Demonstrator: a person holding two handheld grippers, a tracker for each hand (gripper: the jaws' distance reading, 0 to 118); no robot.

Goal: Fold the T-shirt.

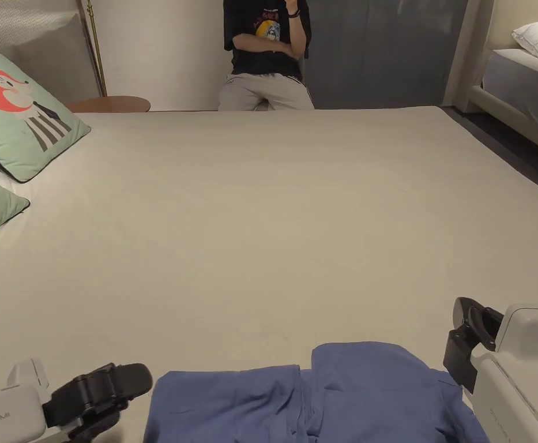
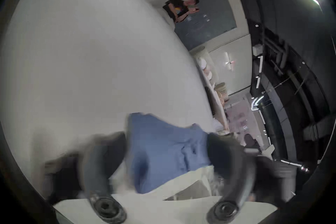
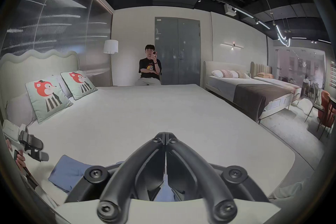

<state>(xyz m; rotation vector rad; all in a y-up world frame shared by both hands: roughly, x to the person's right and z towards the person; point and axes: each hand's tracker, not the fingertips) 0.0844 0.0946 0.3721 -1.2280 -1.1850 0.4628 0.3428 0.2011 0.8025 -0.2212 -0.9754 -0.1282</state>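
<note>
The blue T-shirt (image 1: 319, 392) lies bunched and partly doubled over at the near edge of the bed (image 1: 273, 219), between the two grippers. The left gripper (image 2: 166, 158) has its jaws spread, with the shirt's cloth showing between them, though blur hides whether they touch it. The right gripper (image 3: 165, 138) has its jaws pressed together on nothing, its tips above the bare bed past the shirt's far side. The likely risk is that the left jaws close on several stacked layers at once, dragging the bundle instead of opening it, or pulling it off the near edge.
</note>
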